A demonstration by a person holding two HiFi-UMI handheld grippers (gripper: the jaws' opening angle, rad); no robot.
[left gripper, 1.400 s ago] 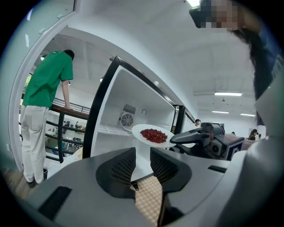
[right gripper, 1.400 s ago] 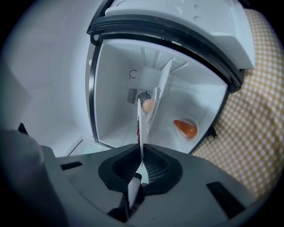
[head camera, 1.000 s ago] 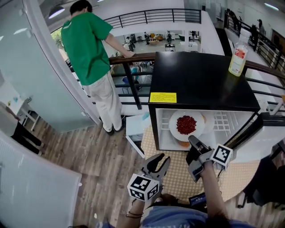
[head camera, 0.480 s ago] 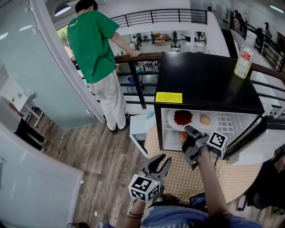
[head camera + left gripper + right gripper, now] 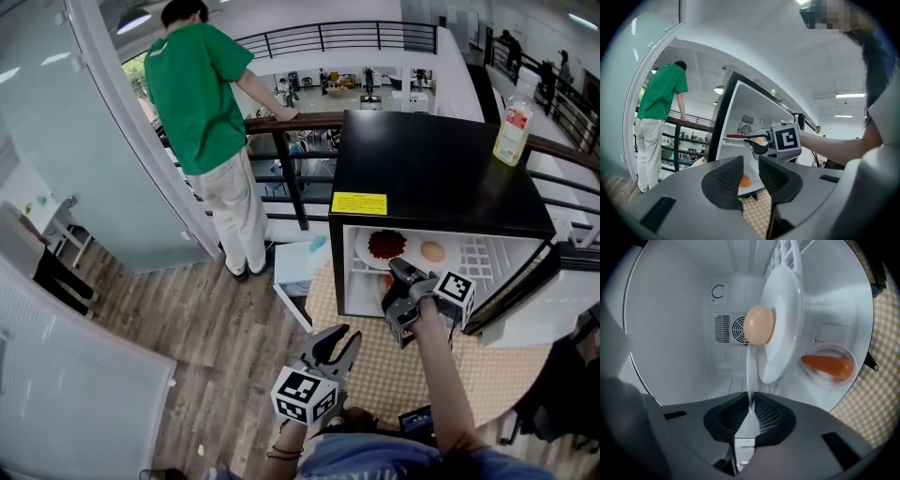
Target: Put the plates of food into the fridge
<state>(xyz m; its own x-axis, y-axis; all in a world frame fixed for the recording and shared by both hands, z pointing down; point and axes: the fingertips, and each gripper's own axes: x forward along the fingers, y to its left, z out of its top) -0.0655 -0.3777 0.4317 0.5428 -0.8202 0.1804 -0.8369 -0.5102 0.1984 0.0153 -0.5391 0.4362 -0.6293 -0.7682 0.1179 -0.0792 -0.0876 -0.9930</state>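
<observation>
At the upper left of the head view a person [image 5: 197,94] in a green shirt leans on a railing. At lower centre the left gripper [image 5: 339,335] hangs over the checkered mat [image 5: 366,384]. Its jaws stand apart with nothing gripped, and it is well short of the fridge.

Right of centre stands the black fridge [image 5: 431,159] with its door open. On its wire shelf [image 5: 483,255] lies the plate of red food [image 5: 362,249]. Just right of that, a tan round food [image 5: 432,251] sits on a second plate [image 5: 785,310].

The right gripper [image 5: 399,270] reaches into the opening at the near rim of the plate of red food. In the right gripper view its jaws are only a thin rim's width apart. The pads sit on a white plate edge that runs edge-on up the frame from between them. The jaws have just eased open a touch, with the rim between them. The tan round food sits beyond the jaws at frame centre.

At the lower right of that view a carrot [image 5: 827,364] lies in a small bowl [image 5: 851,355] on the fridge floor. At the head view's upper right a bottle [image 5: 513,131] stands on the fridge top.
</observation>
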